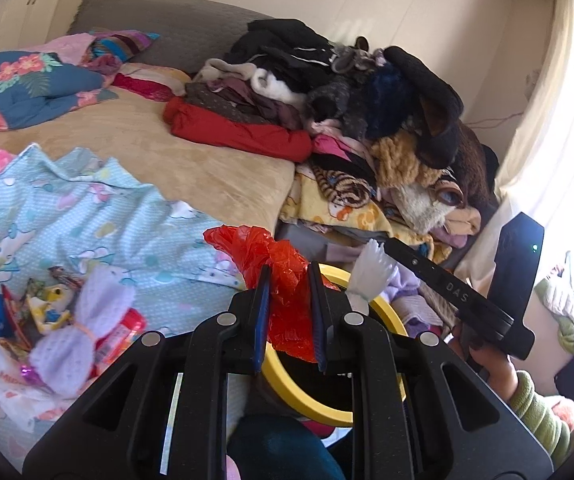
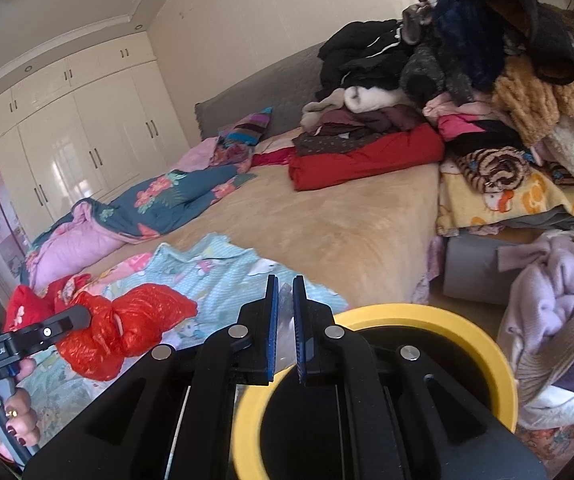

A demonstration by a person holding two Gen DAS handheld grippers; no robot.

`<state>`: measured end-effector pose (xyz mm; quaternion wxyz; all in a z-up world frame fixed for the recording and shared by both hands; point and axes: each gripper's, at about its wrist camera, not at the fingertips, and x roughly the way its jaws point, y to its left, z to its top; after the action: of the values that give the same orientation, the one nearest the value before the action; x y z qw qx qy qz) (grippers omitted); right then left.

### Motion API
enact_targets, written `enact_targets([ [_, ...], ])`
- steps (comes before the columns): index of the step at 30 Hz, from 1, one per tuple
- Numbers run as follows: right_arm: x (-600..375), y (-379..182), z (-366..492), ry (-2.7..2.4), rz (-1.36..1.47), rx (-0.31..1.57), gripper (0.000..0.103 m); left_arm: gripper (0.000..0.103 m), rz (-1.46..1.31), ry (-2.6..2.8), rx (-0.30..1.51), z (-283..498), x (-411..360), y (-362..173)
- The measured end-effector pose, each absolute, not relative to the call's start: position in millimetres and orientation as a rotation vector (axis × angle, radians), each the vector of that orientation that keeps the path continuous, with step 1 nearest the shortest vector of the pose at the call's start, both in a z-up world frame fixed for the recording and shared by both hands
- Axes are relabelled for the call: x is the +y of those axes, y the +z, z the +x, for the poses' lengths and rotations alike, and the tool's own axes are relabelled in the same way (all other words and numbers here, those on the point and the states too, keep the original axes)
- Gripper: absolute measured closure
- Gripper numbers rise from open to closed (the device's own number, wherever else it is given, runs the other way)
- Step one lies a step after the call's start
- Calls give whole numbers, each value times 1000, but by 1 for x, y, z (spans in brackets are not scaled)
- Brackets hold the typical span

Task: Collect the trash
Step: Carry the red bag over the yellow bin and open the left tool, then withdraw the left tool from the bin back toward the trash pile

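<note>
Left wrist view: left gripper (image 1: 289, 300) fingers clamp red bag (image 1: 283, 276); right gripper (image 2: 285, 320) pinches blurred film.

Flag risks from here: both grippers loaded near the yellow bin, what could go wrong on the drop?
1. The red plastic bag bulges well beyond the left gripper; loose plastic could catch the yellow bin rim and hang outside.
2. The right gripper pinches only a thin whitish wrapper; it might cling to the pads.
3. A wrapper pile sits on the bed nearby; a sweep could scatter it.
</note>
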<state>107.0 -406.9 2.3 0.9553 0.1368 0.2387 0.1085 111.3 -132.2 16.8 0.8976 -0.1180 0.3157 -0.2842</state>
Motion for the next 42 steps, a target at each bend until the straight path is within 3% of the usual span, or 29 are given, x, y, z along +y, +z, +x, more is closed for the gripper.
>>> enact_targets([
  [33, -473, -55, 113, 52, 270, 594, 95, 90, -172, -707, 788, 111, -219, -46],
  [34, -475, -57, 113, 54, 279, 600, 92, 87, -179, -715, 798, 113, -219, -48],
  [35, -476, -58, 114, 55, 288, 603, 92, 74, -186, -716, 808, 114, -219, -49],
  [36, -477, -60, 114, 61, 297, 608, 90, 52, -195, -700, 812, 116, -216, -52],
  [38, -478, -63, 116, 64, 307, 620, 82, 42, -208, -674, 805, 117, -209, -53],
  [40, -476, -64, 116, 67, 310, 622, 67, 26, -200, -633, 790, 116, -203, -53],
  [41, -474, -63, 116, 70, 312, 621, 66, 14, -190, -615, 777, 114, -200, -51],
  [42, -472, -62, 117, 75, 316, 620, 65, 13, -173, -599, 750, 111, -196, -48],
])
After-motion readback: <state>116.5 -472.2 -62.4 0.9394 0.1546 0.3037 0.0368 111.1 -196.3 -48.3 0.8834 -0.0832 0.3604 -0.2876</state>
